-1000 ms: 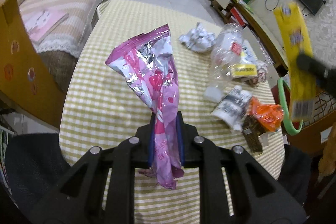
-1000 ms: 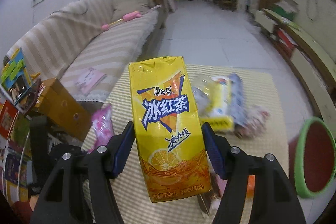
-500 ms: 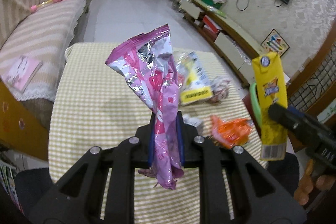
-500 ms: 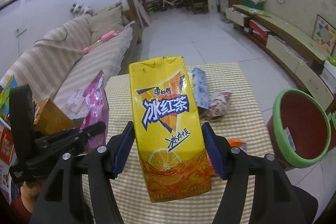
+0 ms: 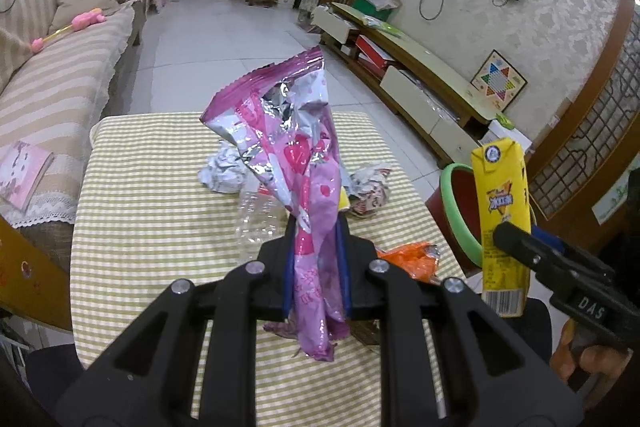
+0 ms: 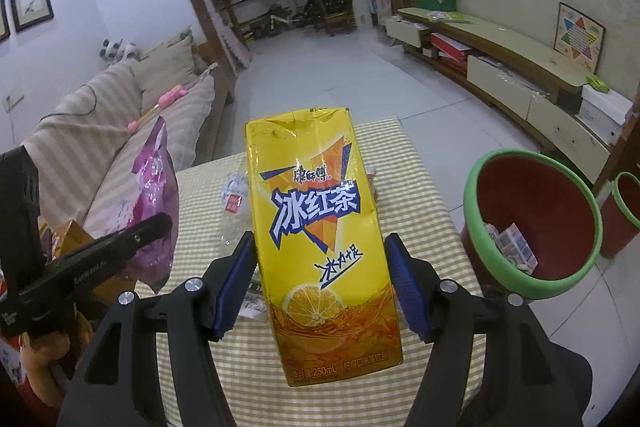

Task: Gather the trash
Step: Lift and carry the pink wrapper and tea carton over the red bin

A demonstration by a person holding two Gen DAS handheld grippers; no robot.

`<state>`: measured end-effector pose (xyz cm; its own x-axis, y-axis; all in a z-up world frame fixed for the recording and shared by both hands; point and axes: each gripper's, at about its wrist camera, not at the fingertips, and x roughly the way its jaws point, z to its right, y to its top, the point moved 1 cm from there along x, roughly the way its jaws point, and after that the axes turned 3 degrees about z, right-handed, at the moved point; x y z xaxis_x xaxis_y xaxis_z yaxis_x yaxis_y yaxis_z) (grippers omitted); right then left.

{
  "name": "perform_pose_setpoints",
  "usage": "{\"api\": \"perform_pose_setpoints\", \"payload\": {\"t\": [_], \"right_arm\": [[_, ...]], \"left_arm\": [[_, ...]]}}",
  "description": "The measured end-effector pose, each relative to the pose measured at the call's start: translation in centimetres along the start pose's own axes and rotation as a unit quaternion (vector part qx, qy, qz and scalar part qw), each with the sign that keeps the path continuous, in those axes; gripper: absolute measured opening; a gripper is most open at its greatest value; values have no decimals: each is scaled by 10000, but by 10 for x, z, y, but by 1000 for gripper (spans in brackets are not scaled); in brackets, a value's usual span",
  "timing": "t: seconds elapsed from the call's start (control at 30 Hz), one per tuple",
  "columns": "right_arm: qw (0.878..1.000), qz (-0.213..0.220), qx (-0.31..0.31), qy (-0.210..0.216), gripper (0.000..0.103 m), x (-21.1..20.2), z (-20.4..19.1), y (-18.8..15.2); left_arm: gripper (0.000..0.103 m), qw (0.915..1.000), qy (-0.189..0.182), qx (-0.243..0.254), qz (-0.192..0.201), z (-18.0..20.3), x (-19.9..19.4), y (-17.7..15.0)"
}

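My left gripper (image 5: 316, 267) is shut on a pink foil snack bag (image 5: 292, 155) and holds it upright above the checked table (image 5: 152, 219). My right gripper (image 6: 320, 287) is shut on a yellow iced-tea carton (image 6: 320, 227), held above the table's right side; the carton also shows in the left wrist view (image 5: 502, 219). A red bin with a green rim (image 6: 532, 223) stands on the floor right of the table and holds some trash. On the table lie crumpled paper (image 5: 224, 171), a clear plastic bottle (image 5: 260, 219), an orange wrapper (image 5: 412, 257) and another crumpled wrapper (image 5: 370, 187).
A striped sofa (image 5: 52, 87) runs along the left of the table. A second green-rimmed bin (image 6: 624, 203) stands behind the first. A low TV cabinet (image 6: 520, 67) lines the right wall. A yellow box (image 5: 24, 267) stands at the table's left.
Both grippers have lifted and turned toward the right with their loads. The red bin has come nearer in the right wrist view. Both grips are unchanged.
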<state>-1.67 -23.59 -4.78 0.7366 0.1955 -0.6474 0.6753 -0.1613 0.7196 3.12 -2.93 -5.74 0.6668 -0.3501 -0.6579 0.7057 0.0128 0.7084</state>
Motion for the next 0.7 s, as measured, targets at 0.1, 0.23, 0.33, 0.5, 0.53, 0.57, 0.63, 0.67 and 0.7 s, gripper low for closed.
{"api": "perform_pose_setpoints", "payload": {"t": [0.1,0.23,0.33,0.5,0.53,0.57,0.63,0.67,0.7], "right_arm": [[10000,40,75,-38,63,-2,8,2],[9997,74,194,-92,63,-5,18,2],[9993,104,337,-81,63,-8,27,2],[9986,198,432,-221,63,-15,37,4],[9984,211,453,-253,63,-17,40,4],[9982,225,469,-294,63,-19,44,4],[9976,257,499,-407,63,-23,52,4],[9973,266,525,-445,63,-24,56,4],[9969,274,560,-477,63,-25,60,3]], "left_arm": [[17,10000,-28,82,-20,5,3,0],[17,9999,-66,156,-30,11,8,2],[17,9997,-126,222,-62,20,13,6],[17,9989,-235,400,-93,35,21,10],[17,9987,-256,425,-98,39,23,11],[17,9986,-278,432,-102,42,25,11],[17,9984,-317,450,-115,48,28,12],[17,9982,-336,474,-130,52,30,12],[17,9981,-351,492,-139,54,31,12]]}}
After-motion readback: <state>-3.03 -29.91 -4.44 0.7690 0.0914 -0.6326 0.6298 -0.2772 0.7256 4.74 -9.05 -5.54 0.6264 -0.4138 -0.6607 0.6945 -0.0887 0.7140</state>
